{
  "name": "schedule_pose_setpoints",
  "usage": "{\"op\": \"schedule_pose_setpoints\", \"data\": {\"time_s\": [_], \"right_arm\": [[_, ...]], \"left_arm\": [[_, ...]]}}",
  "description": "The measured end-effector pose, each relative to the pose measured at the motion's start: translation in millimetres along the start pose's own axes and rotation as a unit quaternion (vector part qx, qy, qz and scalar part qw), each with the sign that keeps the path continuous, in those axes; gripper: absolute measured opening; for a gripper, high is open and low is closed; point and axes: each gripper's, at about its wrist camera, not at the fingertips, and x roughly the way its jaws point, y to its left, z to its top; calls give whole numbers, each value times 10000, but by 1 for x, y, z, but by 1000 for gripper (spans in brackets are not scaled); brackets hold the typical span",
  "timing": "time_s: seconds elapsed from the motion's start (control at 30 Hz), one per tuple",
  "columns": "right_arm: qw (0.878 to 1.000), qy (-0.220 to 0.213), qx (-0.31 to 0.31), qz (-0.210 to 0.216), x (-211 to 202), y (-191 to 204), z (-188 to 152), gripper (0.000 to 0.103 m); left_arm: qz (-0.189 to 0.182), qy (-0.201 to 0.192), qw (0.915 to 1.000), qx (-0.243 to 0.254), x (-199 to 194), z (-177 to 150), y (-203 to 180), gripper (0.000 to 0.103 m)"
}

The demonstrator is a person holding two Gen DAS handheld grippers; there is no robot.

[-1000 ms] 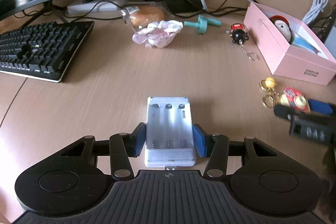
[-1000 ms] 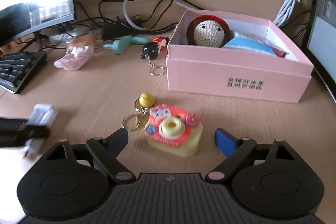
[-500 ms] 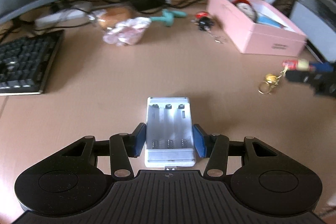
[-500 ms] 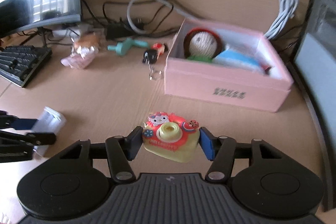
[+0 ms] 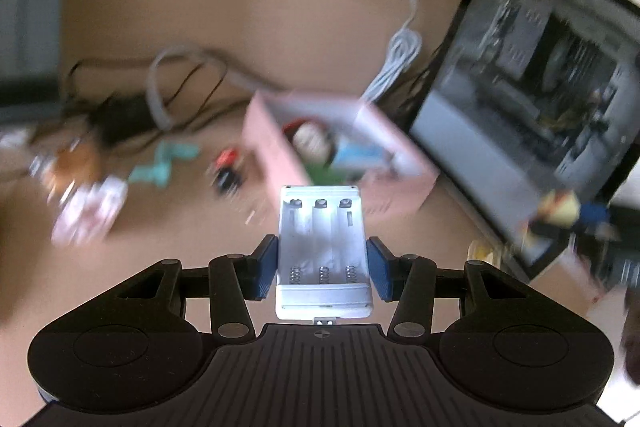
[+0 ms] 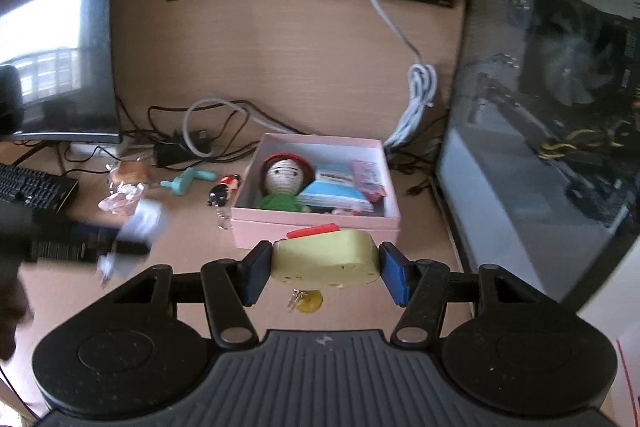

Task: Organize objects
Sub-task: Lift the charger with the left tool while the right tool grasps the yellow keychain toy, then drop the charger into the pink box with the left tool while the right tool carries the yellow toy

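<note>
Toys and gadgets go into the pink box at twelve o'clock, so the left gripper clamps a battery case and the right gripper a yellow keychain, both lifted clear of the counter.

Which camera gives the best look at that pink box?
The right wrist view: the pink box is sharp there, open, with a doll inside. In the left wrist view it is motion-blurred and partly hidden behind the held white battery case.
</note>
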Motion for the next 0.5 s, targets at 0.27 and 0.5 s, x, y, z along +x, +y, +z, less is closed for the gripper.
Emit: {"op": "schedule_pose_setpoints", "data": {"time_s": [0.27,0.5], "right_arm": [[9990,86,418,-140,-1,-32,-14,58],[9971,132,715,-210,3,-51,-26,58]], "left_arm": [[-539,-119,9882,1431,73,79,-44,53],[-935,308,9478,3033,161,82,-65,53]]}}
